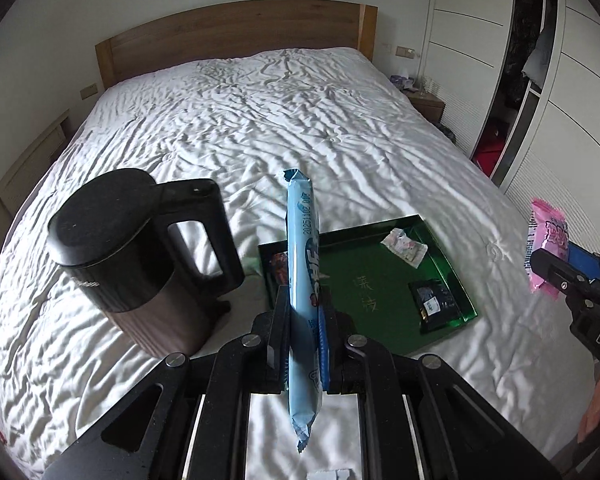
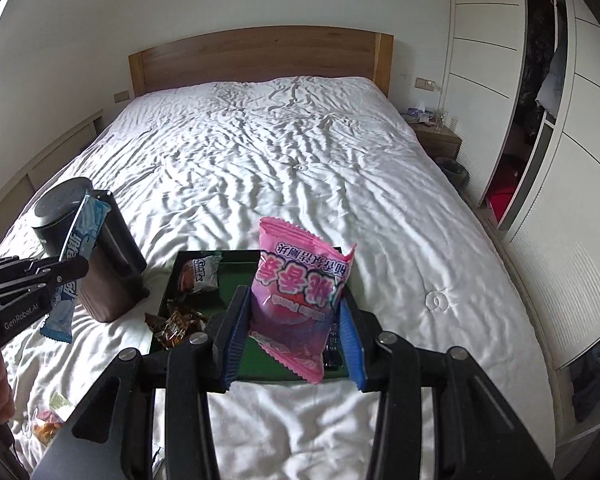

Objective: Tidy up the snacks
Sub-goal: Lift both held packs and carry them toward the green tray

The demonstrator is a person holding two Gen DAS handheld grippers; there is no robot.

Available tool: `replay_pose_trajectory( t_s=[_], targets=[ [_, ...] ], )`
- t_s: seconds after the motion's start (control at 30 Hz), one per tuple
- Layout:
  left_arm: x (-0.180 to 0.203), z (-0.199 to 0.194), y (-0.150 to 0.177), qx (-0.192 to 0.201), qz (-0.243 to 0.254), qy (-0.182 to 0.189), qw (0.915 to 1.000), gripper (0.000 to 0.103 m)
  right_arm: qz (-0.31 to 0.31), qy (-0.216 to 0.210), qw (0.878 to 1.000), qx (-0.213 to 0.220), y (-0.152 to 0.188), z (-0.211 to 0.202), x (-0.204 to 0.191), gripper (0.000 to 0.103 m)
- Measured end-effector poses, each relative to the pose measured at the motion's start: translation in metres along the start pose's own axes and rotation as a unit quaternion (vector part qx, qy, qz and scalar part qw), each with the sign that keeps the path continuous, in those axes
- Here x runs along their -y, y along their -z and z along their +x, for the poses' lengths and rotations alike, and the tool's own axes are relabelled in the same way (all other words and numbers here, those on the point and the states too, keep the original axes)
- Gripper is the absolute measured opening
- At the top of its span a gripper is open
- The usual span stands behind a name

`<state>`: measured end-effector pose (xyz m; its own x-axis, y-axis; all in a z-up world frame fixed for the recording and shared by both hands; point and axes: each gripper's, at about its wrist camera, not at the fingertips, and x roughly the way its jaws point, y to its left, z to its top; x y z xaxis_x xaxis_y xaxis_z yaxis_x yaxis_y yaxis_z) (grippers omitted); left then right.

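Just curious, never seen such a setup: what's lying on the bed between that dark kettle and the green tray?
Only bare white sheet shows between kettle and green tray in the left wrist view; nothing lies there.

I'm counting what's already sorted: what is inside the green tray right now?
In the green tray: a pale wrapped candy, a black packet, a Gurik snack. The held packets cover part of its floor.

Two grippers showing: left gripper [image 1: 305, 320], right gripper [image 2: 296, 322]. One blue packet [image 1: 302, 264], one pink packet [image 2: 296, 292]. One green tray [image 1: 452, 264] holding four or five small snacks, count uncertain. One dark kettle [image 1: 140, 256] standing. Two or three loose wrappers [image 2: 52, 420] lying blurred.
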<state>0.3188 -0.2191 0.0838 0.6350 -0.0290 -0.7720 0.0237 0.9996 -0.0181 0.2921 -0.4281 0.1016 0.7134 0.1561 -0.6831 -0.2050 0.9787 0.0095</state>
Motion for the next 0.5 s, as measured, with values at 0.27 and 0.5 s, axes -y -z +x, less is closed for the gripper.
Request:
replay_pose_trajectory(
  t_s=[0.27, 0.5],
  targets=[
    [0.041, 0.08, -0.008, -0.035, 0.013, 0.004, 0.9993, 0.009, 0.014, -0.016, 0.999, -0.048, 0.016, 0.089, 0.006, 0.015],
    [0.051, 0.134, 0.0, -0.067, 0.009, -0.013, 0.9976, 0.009, 0.011, -0.016, 0.996, -0.082, 0.016, 0.158, 0.005, 0.015]
  ],
)
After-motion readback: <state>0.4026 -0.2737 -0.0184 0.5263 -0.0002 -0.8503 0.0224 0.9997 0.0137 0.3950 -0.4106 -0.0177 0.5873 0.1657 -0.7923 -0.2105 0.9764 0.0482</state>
